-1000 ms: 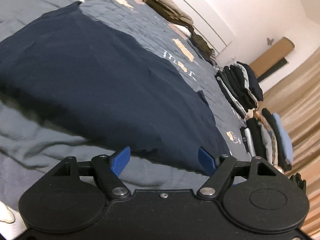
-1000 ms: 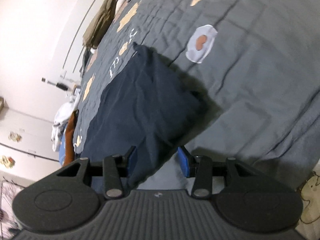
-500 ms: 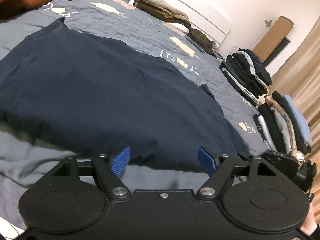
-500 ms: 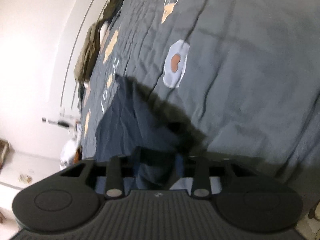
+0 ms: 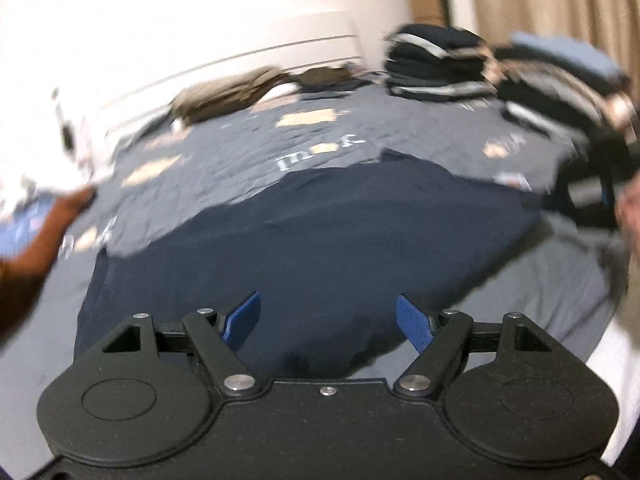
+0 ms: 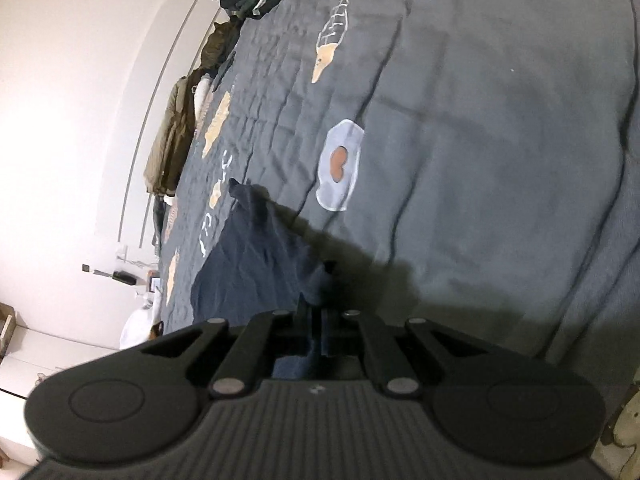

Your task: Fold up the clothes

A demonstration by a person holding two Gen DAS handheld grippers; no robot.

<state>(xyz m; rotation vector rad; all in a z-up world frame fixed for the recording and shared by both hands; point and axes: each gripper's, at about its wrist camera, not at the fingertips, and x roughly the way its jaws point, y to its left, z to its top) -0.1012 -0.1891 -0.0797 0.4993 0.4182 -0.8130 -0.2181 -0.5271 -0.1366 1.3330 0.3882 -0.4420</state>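
A grey quilted bedspread (image 6: 500,128), printed with a fried egg (image 6: 340,164), a fish skeleton and pale lettering, covered the bed and served as the ground for everything else. On it lay the navy garment (image 5: 320,240), spread flat in the near part of the bedspread, its far edge just short of the lettering. Stacks of folded clothes (image 5: 436,64) stood at the bedspread's far edge, dark pieces with light stripes, a pale blue one further right; the left wrist view was blurred there. An olive jacket (image 6: 170,140) lay along the bedspread's edge by the white wall. A rust-brown cloth (image 5: 36,248) sat at the bedspread's left margin. The left gripper (image 5: 328,316) hung over the near hem of the navy garment, its blue pads (image 5: 242,320) set wide apart and gripping nothing. The right gripper (image 6: 316,320) sat at a corner of the navy garment on the bedspread, its jaws drawn tight together on a bunched fold of the cloth, which stood up between them. The same gripper showed blurred at the right edge of the left wrist view, beside a hand (image 5: 630,208).
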